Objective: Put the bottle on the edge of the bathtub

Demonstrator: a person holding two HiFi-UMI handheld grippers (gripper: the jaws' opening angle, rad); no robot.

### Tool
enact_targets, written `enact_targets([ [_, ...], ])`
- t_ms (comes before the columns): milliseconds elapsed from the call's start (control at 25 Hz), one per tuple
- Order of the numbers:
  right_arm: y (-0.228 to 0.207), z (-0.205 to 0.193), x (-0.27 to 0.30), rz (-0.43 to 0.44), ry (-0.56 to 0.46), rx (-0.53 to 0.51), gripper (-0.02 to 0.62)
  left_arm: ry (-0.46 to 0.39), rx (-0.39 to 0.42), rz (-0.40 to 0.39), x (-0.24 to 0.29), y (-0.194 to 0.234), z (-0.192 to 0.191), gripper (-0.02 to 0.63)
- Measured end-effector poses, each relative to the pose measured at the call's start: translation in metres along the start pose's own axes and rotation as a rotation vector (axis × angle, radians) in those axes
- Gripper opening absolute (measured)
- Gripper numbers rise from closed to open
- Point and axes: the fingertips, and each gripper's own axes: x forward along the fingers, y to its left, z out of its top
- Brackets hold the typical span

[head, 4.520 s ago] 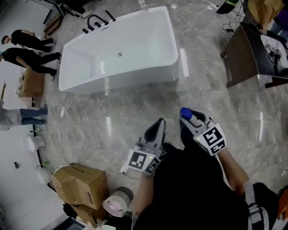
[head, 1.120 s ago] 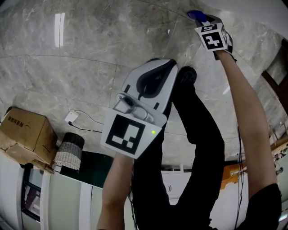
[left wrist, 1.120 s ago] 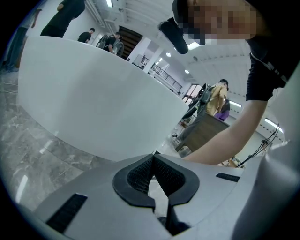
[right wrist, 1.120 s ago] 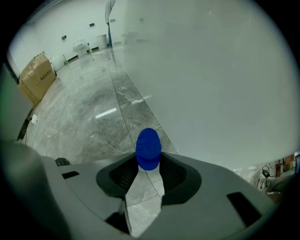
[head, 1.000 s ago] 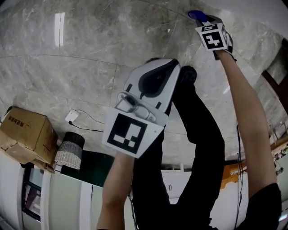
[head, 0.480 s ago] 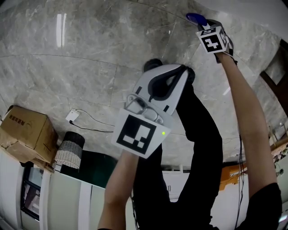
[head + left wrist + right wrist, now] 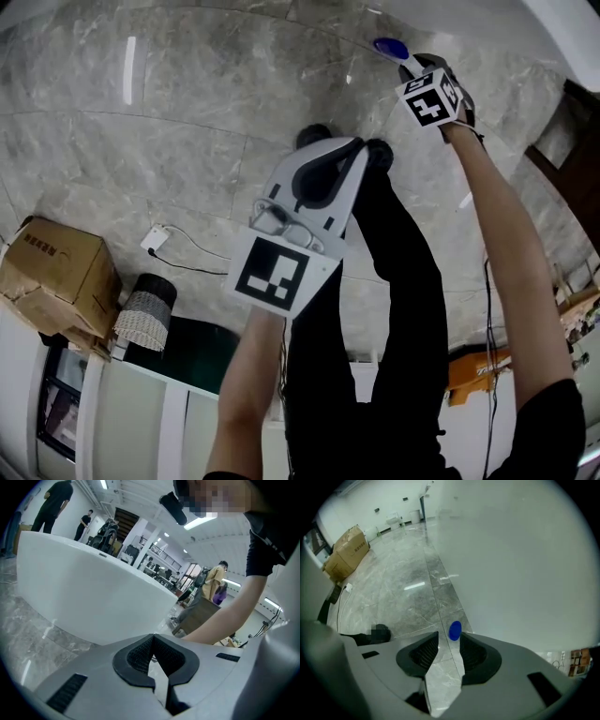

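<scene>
My right gripper [image 7: 405,64] reaches forward at the top right of the head view, close to the white bathtub [image 7: 567,21]. It is shut on a clear bottle whose blue cap [image 7: 388,47] sticks out past the jaw tips. In the right gripper view the blue cap [image 7: 455,631] shows between the right gripper [image 7: 450,641] pads, and the tub's white wall [image 7: 525,564] fills the right side. The left gripper [image 7: 352,155] hangs lower, over the person's black trousers. Its pads meet with nothing between them in the left gripper view [image 7: 152,638], facing the bathtub's outer wall [image 7: 93,588].
Grey marble floor [image 7: 187,122] lies below. A cardboard box [image 7: 56,272], a woven roll [image 7: 145,309] and a plug with cable [image 7: 155,239] sit at the left. Dark wooden furniture [image 7: 572,141] stands at the right. People [image 7: 56,498] stand beyond the tub.
Since 4.5 s ago the person has come up to the tub. Over the last second the right gripper with the bottle shifted slightly left and up, and the left gripper drifted right.
</scene>
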Motion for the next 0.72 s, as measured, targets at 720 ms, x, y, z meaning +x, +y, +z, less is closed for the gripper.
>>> enact_targets([
  [720,0.025,0.068,-0.369,0.047,-0.303,-0.058,0.1,-0.119,-0.022,0.137,-0.169,-0.174,0.161,0.011],
])
